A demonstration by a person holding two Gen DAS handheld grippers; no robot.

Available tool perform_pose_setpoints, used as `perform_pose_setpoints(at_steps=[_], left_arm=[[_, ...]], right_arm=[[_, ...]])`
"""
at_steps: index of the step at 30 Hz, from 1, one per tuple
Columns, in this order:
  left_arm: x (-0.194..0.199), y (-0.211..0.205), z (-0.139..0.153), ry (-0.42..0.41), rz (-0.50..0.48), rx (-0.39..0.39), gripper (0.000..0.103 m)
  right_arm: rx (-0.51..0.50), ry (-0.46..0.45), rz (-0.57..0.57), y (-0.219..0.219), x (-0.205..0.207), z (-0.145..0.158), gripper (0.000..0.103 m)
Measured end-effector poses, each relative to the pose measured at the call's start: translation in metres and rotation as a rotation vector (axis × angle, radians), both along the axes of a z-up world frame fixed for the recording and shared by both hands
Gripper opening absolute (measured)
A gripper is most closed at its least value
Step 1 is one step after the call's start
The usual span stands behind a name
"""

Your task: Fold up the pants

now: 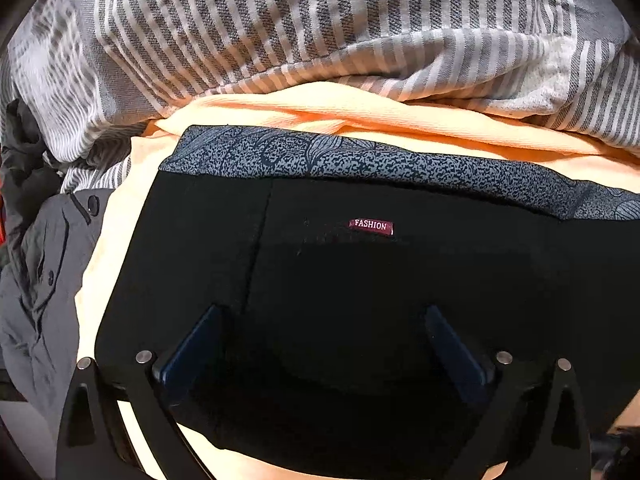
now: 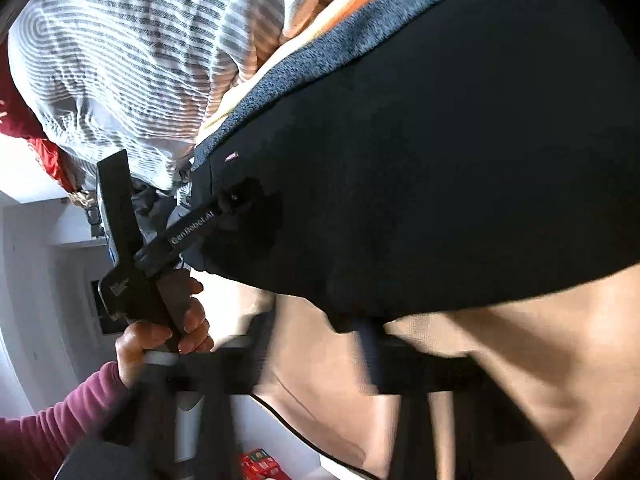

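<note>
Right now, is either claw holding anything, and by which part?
The right gripper seems to pinch the black pants at their near edge, though blurred; the left gripper is open, holding nothing.

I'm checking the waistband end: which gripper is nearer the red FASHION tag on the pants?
Left. The left gripper hangs open over the black pants just below the FASHION tag; the right gripper is shut at the pants' far edge.

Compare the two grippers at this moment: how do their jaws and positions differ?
The left gripper has its jaws spread wide over the black pants, gripping nothing. The right gripper is shut at the pants' lower edge; blur hides whether cloth is pinched. Both sit at the same pants, lying on an orange sheet.
</note>
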State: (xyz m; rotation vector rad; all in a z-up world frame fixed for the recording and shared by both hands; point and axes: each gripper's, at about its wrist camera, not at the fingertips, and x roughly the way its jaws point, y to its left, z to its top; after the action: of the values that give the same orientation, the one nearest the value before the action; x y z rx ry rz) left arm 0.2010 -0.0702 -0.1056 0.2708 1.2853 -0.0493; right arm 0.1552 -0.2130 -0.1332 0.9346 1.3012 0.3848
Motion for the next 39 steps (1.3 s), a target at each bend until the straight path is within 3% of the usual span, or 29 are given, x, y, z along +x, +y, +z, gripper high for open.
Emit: perform_pose_setpoints(at_steps=[3,7,12,15,18,20,22,26,29,33,36,38,39], left_arm=[[0.001,0.002,0.0,-0.004,0.003,-0.011,0.103],[0.006,-0.001,0.006,0.027,0.017,0.013,0.103],[0.023,-0.025,0.031,-0.026,-0.015,-0.05,0.103],[0.042,-0.046,0.021,-0.027,-0.02,-0.037,0.103],[0.059,-0.051,-0.003,-0.031,-0.006,0.069,0.103],[0.07,-0.038,-0.009,-0.019,0.037,0.002,0.103],[0.083,-0.027,-0.008,-0.003,0.079,-0.03,0.103],[0.103,-0.009,0.005,-0.046,0.13,0.047,0.103],[0.105,0.011,0.015,-0.022,0.183,0.021,0.103],[0.08,0.012,0.036,-0.023,0.117,0.026,0.103],[0.05,-0.005,0.049,-0.011,0.035,0.016,0.103],[0.027,-0.029,0.052,0.014,-0.01,-0.01,0.103],[0.017,-0.043,0.055,0.036,-0.032,-0.032,0.103]], right_arm=[[0.024,0.004,-0.019,-0.002,0.002,0.006,0.006],[-0.003,0.041,0.041,0.004,-0.011,0.011,0.005],[-0.155,0.024,0.054,-0.016,-0.018,0.037,0.007],[-0.235,-0.011,0.004,-0.041,-0.003,0.047,0.007],[-0.319,-0.018,-0.043,-0.061,0.011,0.045,0.007],[-0.354,0.01,-0.064,-0.071,0.015,0.033,0.007],[-0.342,0.055,-0.076,-0.077,0.016,0.018,0.007],[-0.295,0.055,-0.111,-0.083,0.013,0.01,0.006],[-0.303,0.062,-0.109,-0.084,0.011,0.007,0.006],[-0.295,0.084,-0.101,-0.084,0.016,0.01,0.007],[-0.287,0.086,-0.095,-0.083,0.015,0.021,0.033],[-0.285,0.068,-0.086,-0.085,0.01,0.032,0.066],[-0.289,0.059,-0.081,-0.086,0.007,0.039,0.071]])
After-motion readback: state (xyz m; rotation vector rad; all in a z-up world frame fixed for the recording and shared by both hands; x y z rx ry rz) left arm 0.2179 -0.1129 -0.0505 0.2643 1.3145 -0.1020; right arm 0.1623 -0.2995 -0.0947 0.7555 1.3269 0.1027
